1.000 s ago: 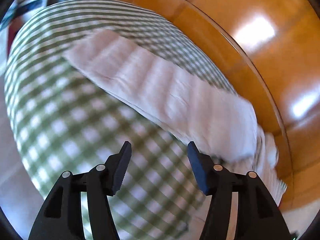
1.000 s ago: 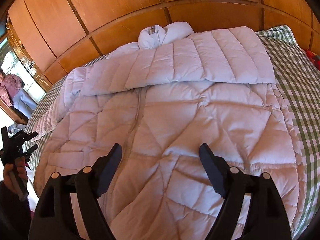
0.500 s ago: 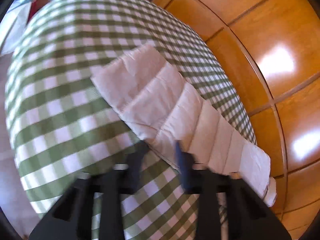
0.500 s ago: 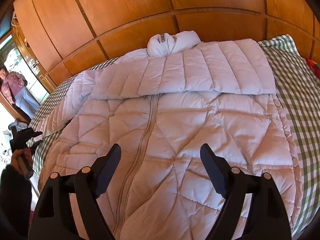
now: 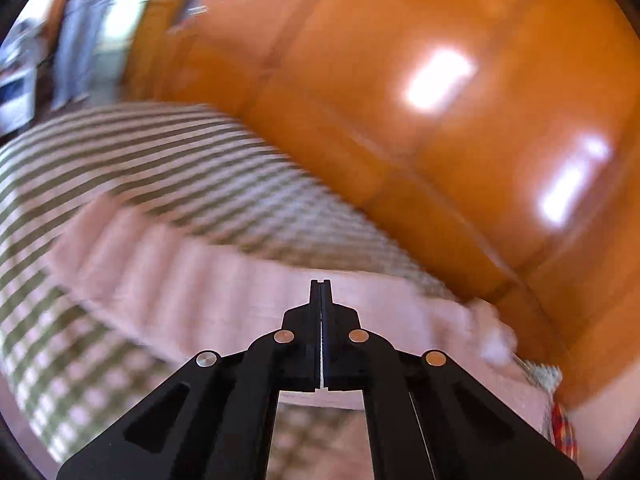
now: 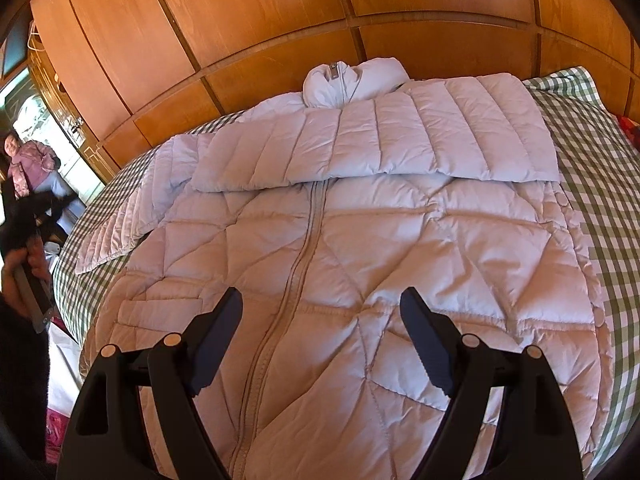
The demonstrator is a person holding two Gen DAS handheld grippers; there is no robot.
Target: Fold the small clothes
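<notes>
A pale pink quilted puffer jacket [image 6: 360, 248] lies face up on a green-checked bed [image 6: 600, 168], zip closed, collar toward the wooden headboard. Its right sleeve [image 6: 380, 140] is folded across the chest. Its left sleeve [image 6: 120, 224] lies out to the left on the cover. My right gripper [image 6: 320, 320] is open and empty above the jacket's lower front. In the blurred left wrist view, my left gripper [image 5: 321, 284] is shut with nothing seen between its fingers, over the outstretched sleeve [image 5: 180, 280]. The left gripper [image 6: 36, 208] also shows at the right wrist view's left edge.
A glossy wooden panelled wall [image 6: 280, 20] runs behind the bed and also shows in the left wrist view [image 5: 440, 120]. A person in pink [image 6: 28, 160] stands by a doorway at far left. The bed's edge [image 6: 68, 280] drops off on the left.
My left gripper has closed from open and swung up fast over the outstretched sleeve, now facing the wall. My right gripper has moved slightly lower and closer over the jacket, still open.
</notes>
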